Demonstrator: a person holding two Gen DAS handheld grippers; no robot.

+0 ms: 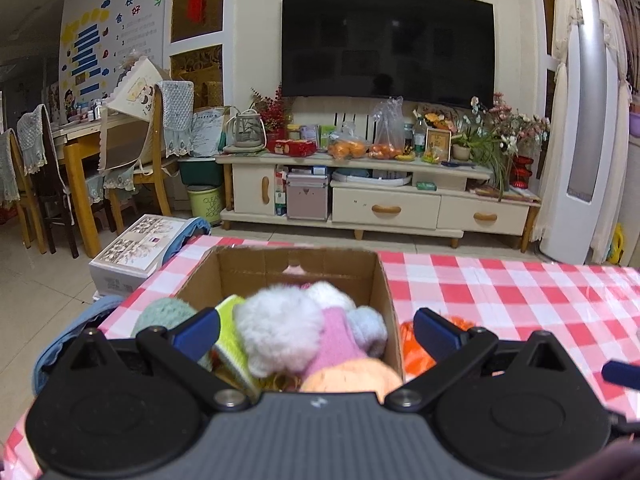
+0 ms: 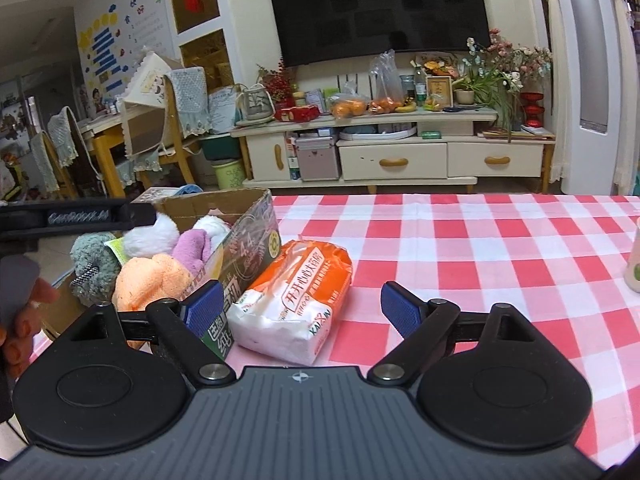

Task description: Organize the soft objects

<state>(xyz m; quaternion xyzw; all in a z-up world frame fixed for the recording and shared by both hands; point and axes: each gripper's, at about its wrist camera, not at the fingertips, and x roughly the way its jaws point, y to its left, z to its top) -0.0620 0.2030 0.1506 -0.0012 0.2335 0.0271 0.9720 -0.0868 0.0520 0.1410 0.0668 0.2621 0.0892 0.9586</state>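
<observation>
A cardboard box (image 1: 384,280) stands on the red-and-white checked table, filled with soft plush items: a white pompom (image 1: 280,326), a pink one (image 1: 340,340), an orange one (image 1: 352,376), a teal one (image 1: 164,314). My left gripper (image 1: 316,334) is open and empty, right over the box's near side. In the right wrist view the box (image 2: 244,240) is at left, with an orange-and-white tissue pack (image 2: 296,300) lying on the table beside it. My right gripper (image 2: 302,308) is open, its fingers on either side of the pack's near end, not touching it.
The checked tablecloth (image 2: 480,248) stretches to the right; a pale cup (image 2: 634,268) stands at its right edge. Beyond the table are a TV cabinet (image 1: 384,200), a white box on the floor (image 1: 136,252) and dining chairs (image 1: 36,184) at left.
</observation>
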